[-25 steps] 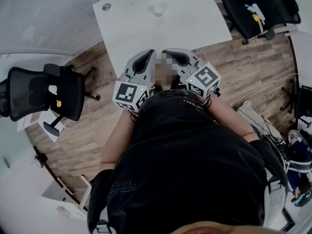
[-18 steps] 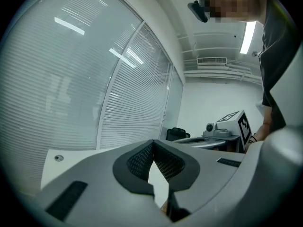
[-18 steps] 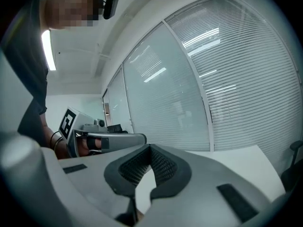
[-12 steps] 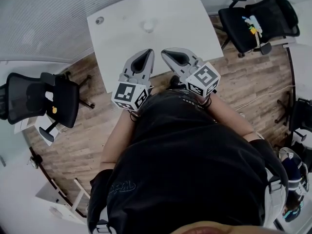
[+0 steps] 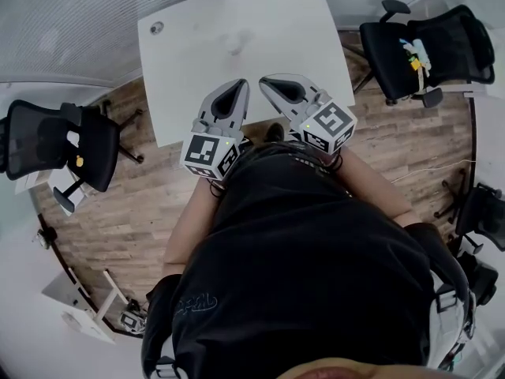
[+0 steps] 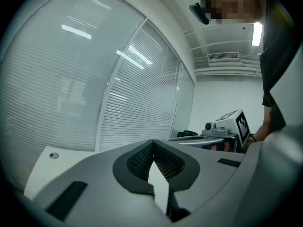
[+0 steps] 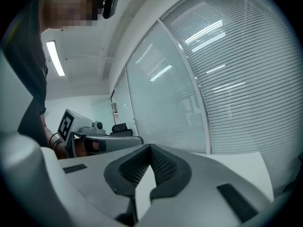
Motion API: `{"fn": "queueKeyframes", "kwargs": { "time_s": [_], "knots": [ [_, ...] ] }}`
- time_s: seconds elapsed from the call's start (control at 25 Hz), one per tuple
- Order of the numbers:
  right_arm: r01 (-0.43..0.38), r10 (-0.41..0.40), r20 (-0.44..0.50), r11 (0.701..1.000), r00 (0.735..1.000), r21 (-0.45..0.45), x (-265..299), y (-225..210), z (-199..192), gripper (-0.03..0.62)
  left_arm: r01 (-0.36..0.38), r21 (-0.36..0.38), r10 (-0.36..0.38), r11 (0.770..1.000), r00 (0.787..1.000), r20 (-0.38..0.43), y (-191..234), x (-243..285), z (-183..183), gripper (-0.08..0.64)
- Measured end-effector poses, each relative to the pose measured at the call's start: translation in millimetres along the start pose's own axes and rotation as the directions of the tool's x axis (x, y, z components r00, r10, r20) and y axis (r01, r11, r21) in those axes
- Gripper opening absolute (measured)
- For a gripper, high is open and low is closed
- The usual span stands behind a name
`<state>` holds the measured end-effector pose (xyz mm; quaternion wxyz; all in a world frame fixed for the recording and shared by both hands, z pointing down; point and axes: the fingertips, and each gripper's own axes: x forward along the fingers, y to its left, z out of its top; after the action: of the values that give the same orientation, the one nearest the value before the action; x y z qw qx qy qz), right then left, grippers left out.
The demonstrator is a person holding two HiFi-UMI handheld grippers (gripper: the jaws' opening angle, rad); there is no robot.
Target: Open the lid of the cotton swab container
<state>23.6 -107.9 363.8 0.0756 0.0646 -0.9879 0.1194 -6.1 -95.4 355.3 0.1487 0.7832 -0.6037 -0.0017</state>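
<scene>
1. Well, the person in a black shirt (image 5: 316,251) stands at the near side of a plain white square table (image 5: 300,22); both tools are held up close to the chest, with their tips over the near part of the table.
2. The left gripper (image 5: 238,86), grey plastic with a black-and-white marker cube, has its jaws pressed together; nothing sits between them.
3. The right gripper (image 5: 265,80), grey with the same kind of cube, also has its jaws together and holds nothing; the two tips sit just beside each other, not touching.
4. A small, pale, round thing stands alone toward the far middle of the table; I think it is the cotton swab container (image 5: 234,44); it is well apart from both grippers; it is too small here to tell if its lid is on or off.
5. A small round grey cap (image 5: 157,28) sits at the far left corner of the table.
6. One black office chair (image 5: 47,144) is on the left and another black office chair (image 5: 442,46) is on the far right, both on the brown wood floor (image 5: 142,204).
7. The job looks not started yet; no gripper touches the container; what is left, I think, is to reach out, hold the container steady with one gripper, and open the lid with the other.
</scene>
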Motion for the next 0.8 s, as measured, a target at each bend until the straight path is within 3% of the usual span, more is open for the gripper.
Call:
{"fn": "queueKeyframes", "kwargs": {
  "time_s": [0.32, 0.48, 0.8],
  "knots": [
    [-0.027, 0.027, -0.026, 0.999, 0.999, 0.030, 12.9, -19.5, -7.4, 0.021, -0.056, 0.037, 0.057, 0.998, 0.998, -0.028, 18.7, 15.3, -7.7, 0.015],
    [-0.016, 0.018, -0.043, 1.000, 0.999, 0.027, 16.1, -29.8, -7.8, 0.021, -0.039, 0.065, 0.041, 0.997, 0.998, -0.040, 22.1, 29.4, -7.7, 0.015],
    [0.028, -0.024, -0.057, 0.997, 0.998, 0.066, 38.0, -51.1, -8.2, 0.021, 0.024, 0.053, -0.020, 0.998, 0.997, -0.069, 46.7, 40.2, -9.4, 0.015]
  ]
}}
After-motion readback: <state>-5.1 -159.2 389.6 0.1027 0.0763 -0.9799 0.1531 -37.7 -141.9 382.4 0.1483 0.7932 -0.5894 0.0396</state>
